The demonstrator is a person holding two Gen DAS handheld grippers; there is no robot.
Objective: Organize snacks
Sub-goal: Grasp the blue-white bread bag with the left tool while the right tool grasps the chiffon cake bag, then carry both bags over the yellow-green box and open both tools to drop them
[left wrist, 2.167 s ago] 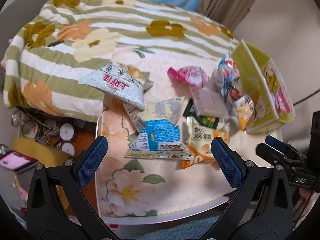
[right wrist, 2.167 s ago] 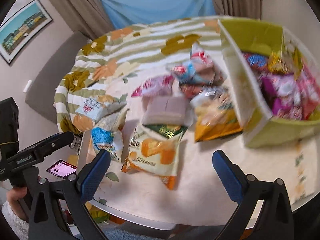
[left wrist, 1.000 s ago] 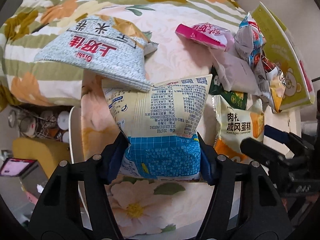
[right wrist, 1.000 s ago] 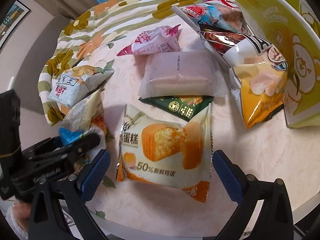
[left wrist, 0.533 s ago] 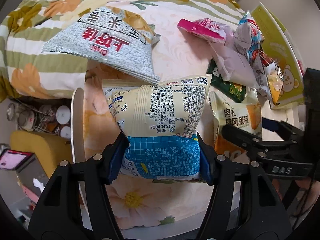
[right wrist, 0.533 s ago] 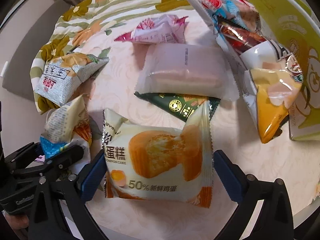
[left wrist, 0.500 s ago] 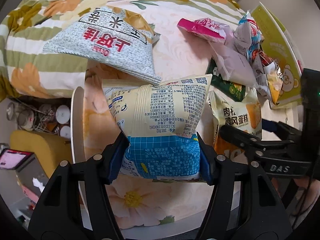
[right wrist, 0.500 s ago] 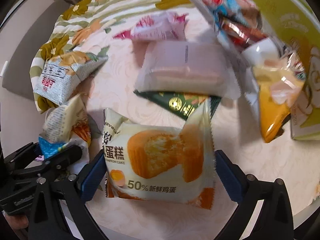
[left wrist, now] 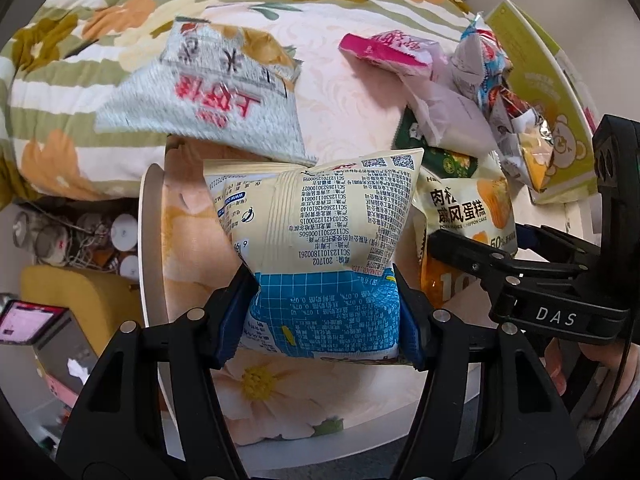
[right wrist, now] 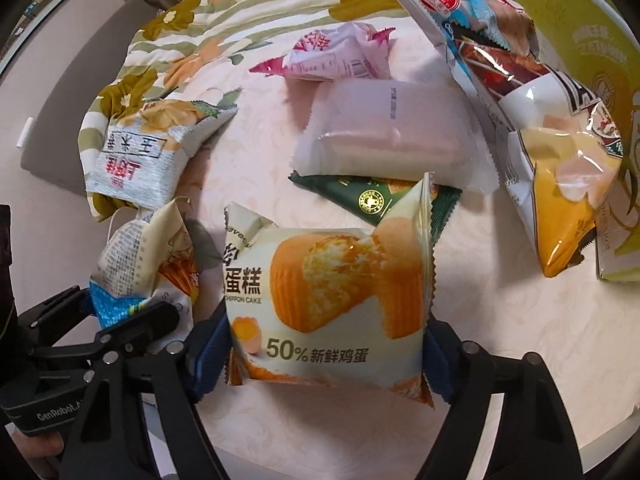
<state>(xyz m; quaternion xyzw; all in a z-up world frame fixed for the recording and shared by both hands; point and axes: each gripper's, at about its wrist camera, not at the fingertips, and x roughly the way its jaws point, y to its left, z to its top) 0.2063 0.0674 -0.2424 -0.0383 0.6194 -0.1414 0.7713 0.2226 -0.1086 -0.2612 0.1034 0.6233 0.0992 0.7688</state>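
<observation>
Left gripper (left wrist: 322,312) clamps the blue-and-cream packet (left wrist: 320,264); right gripper (right wrist: 326,330) fingers, closing, straddle the chiffon cake packet (right wrist: 328,304) lying frame-centre, green box (right wrist: 592,60) upper right.

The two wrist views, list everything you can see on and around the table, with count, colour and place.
blue and cream packet: one, between the left pads.
chiffon cake packet: one, cream and orange, between the right pads.
silver packet: one, red lettering, far left.
pink packet: one, far middle.
pale wrapped cake: one, centre.
dark green packet: one, under the pale cake.
yellow crisp bag: one, beside the box.
green box: one, right edge.
floral tablecloth: one, pink.
left gripper: shut on its packet.
right gripper: closing on the cake packet.
</observation>
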